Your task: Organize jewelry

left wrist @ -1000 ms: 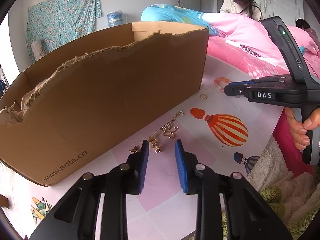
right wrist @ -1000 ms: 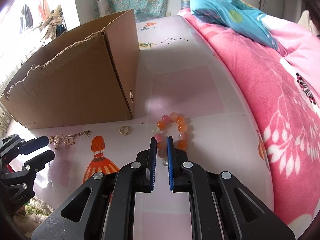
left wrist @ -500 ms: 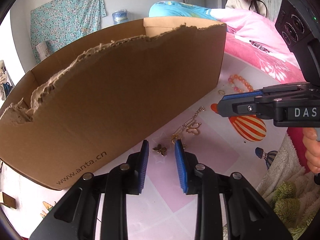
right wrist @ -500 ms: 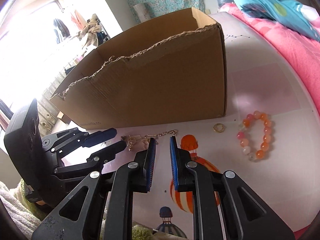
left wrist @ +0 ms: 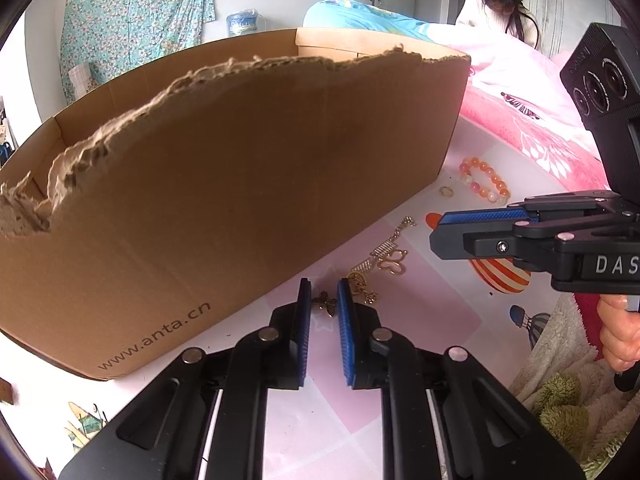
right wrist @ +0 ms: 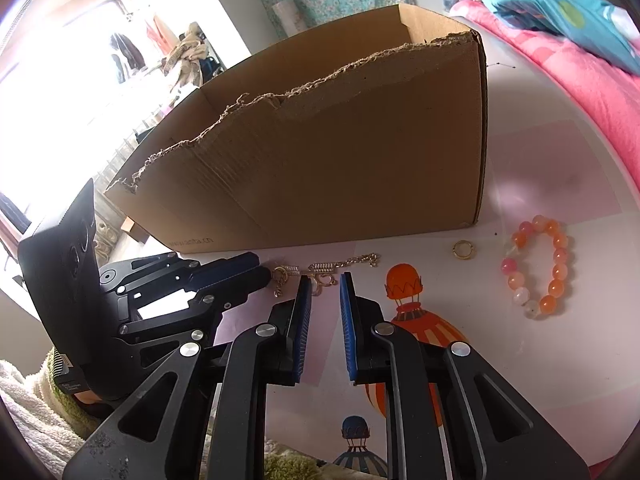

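A small butterfly charm (left wrist: 325, 305) lies on the table between the tips of my left gripper (left wrist: 324, 300). Its jaws are closing around the charm, with a thin gap still on each side. A gold chain (left wrist: 384, 256) lies just past it on the right. My right gripper (right wrist: 324, 288) hovers over that chain (right wrist: 344, 265), slightly open with nothing between its pads. It faces my left gripper (right wrist: 260, 268). A gold ring (right wrist: 463, 249) and an orange bead bracelet (right wrist: 536, 268) lie further right. A torn cardboard box (left wrist: 240, 180) stands behind all the jewelry.
The table cover (right wrist: 560, 360) has a hot-air-balloon print. A pink blanket (left wrist: 532, 128) lies along the table's far right side, and a person (left wrist: 500, 4) sits beyond it. A fluffy towel (left wrist: 560, 380) covers the near right edge. A hand (left wrist: 620, 336) holds the right gripper's handle.
My left gripper has shifted so the butterfly charm sits between its tips, and its jaws have narrowed. My right gripper has swung left from the bead bracelet to the chain.
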`<state>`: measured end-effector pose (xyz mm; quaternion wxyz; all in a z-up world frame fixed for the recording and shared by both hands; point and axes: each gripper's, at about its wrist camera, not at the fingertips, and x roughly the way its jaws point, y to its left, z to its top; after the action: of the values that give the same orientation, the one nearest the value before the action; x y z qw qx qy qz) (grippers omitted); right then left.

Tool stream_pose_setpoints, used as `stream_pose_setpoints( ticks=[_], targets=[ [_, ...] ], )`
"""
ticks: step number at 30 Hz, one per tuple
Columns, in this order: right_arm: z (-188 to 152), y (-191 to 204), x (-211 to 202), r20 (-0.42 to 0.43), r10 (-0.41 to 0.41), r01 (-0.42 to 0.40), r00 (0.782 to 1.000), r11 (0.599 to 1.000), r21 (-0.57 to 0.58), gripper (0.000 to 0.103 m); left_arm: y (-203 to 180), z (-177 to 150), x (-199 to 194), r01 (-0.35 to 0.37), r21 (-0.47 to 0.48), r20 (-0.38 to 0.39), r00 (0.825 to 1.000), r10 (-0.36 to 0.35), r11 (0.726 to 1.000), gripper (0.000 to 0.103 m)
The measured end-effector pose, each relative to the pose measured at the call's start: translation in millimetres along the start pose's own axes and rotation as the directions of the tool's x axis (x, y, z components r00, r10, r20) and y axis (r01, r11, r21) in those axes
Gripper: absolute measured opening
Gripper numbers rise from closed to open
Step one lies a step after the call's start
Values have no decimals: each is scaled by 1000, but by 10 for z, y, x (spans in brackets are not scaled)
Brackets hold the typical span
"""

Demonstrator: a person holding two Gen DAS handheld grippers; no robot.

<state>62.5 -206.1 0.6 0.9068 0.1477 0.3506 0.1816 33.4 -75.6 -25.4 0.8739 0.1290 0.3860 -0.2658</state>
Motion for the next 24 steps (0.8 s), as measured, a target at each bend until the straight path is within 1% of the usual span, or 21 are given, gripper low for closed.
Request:
stream_pose_setpoints(
  ticks=[3, 6, 9, 15, 16, 17, 18, 24],
  targets=[
    [2, 29, 20, -6, 2, -2, 1000, 1000, -9, 17, -29, 11, 3, -7, 25, -7, 1000, 7, 1000, 13],
    [15, 53, 31, -7, -2, 2, 1000, 1000, -22, 17, -4, 12, 5, 6, 8, -9, 1000, -6, 1000, 13],
    [35, 57, 31, -7, 0, 0, 1000, 1000, -21, 17, -17, 2, -1, -1, 19, -3, 1000, 1, 1000, 12],
    [51, 56, 40, -4, -6, 6, 1000, 1000, -29, 17, 22, -41, -39, 14, -9, 5, 1000, -14, 1000, 12],
    [54, 61, 42, -4, -8, 8, 1000, 1000, -30, 17, 25, -49, -48, 19, -13, 7, 1000, -18, 1000, 11],
    [57, 64, 49, -4, -8, 8, 1000, 999, -33, 17, 31, -56, -58, 27, -17, 6, 1000, -27, 999, 4],
    [60, 68, 55, -5, -10, 9, 1000, 999, -35, 17, 37, -64, -60, 31, -22, 2, 1000, -31, 999, 2],
    [71, 115, 111, -16, -7, 6, 1000, 999, -45, 17, 53, -121, -109, 38, -26, 0, 999, -38, 999, 2]
  ],
)
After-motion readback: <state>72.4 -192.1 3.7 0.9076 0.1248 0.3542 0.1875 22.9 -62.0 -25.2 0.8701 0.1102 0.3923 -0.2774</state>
